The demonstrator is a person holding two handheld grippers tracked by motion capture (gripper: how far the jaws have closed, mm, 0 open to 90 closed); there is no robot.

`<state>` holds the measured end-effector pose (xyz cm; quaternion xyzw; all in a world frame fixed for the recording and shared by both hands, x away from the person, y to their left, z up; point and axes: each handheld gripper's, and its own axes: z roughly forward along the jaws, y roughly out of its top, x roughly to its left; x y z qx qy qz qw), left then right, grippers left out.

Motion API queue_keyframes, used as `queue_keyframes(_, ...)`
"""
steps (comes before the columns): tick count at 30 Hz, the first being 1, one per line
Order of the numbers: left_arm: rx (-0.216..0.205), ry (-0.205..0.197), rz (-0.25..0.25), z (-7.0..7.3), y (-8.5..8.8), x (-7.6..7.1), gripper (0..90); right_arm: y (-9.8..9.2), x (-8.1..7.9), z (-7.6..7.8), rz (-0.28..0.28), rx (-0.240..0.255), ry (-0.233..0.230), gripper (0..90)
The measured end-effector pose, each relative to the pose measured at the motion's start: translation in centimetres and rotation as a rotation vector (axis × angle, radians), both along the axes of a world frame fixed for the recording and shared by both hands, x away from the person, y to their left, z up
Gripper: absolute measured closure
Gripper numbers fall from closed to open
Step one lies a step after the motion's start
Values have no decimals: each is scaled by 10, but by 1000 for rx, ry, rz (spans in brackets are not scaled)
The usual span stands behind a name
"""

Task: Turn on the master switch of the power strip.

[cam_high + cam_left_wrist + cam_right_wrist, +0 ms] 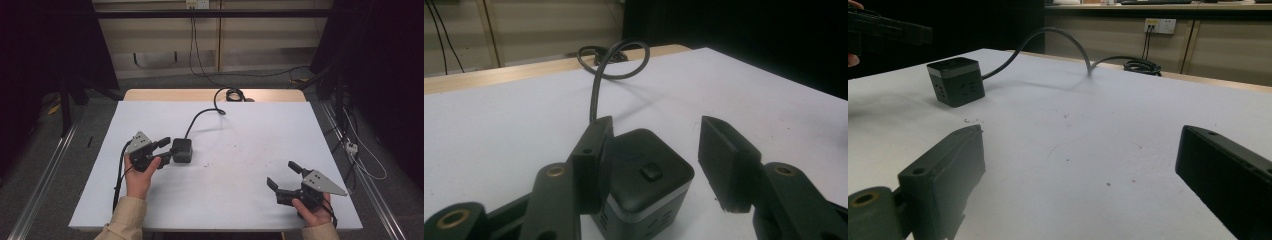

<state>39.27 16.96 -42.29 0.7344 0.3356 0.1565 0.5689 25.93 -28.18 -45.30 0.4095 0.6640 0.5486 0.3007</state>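
High view: at the near right of the white table (250,200), the right gripper (283,180) rests in hand, jaws spread and holding nothing. Farther in, the left gripper (166,148) brackets a black cube power strip (182,150), jaws parted, one touching its side, apparently lining up a grasp. Beyond, the strip's cable (200,117) loops to a coil at the far edge, likely limiting travel; open tabletop lies between.

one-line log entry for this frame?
left gripper: open, jaws straddling power cube | right gripper: open, holds nothing, above table | cube cord: runs to far edge
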Motion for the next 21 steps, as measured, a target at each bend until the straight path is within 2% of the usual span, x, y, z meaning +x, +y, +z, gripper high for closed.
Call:
queue_keyframes(15, 17, 11, 5, 2, 1, 3, 612, -1, -1, 0, -1, -5, -2, 49)
queue_keyframes(21, 22, 13, -11, 3, -1, 4, 650, 0, -1, 1, 0, -5, -4, 49)
